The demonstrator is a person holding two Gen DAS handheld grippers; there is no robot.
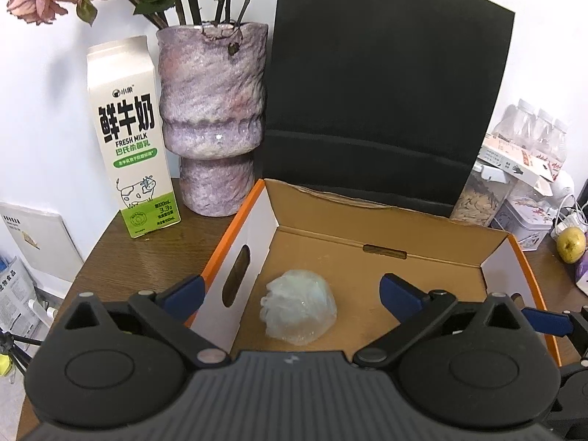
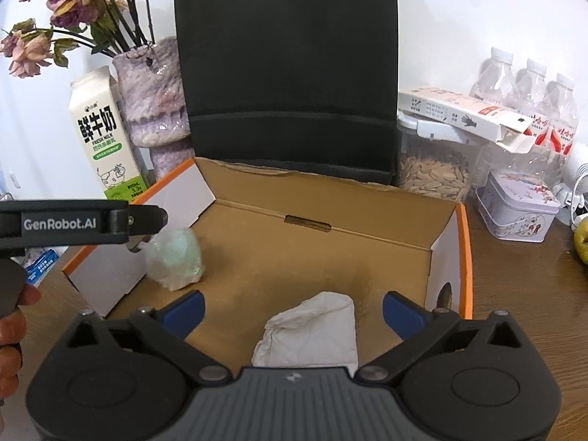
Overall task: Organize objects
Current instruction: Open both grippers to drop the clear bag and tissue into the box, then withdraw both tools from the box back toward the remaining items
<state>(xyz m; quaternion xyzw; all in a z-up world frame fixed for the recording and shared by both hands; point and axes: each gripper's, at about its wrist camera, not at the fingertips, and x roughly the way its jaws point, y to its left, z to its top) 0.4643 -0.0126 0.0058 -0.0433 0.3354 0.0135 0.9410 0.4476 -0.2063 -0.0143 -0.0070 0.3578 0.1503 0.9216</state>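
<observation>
Only from the right wrist: crumpled tissue in box.

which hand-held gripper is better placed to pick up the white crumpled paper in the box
Right. The right hand-held gripper is open with the white crumpled paper lying just ahead, between its fingers. The left hand-held gripper is open over the clear plastic wad on the other side of the box.

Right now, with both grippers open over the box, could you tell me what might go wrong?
1. The left gripper straddles the cardboard box wall; closing could snag it.
2. The clear plastic wad looks soft and might slip.
3. The white tissue beneath the right gripper lies flat and may be hard to pinch.
</observation>
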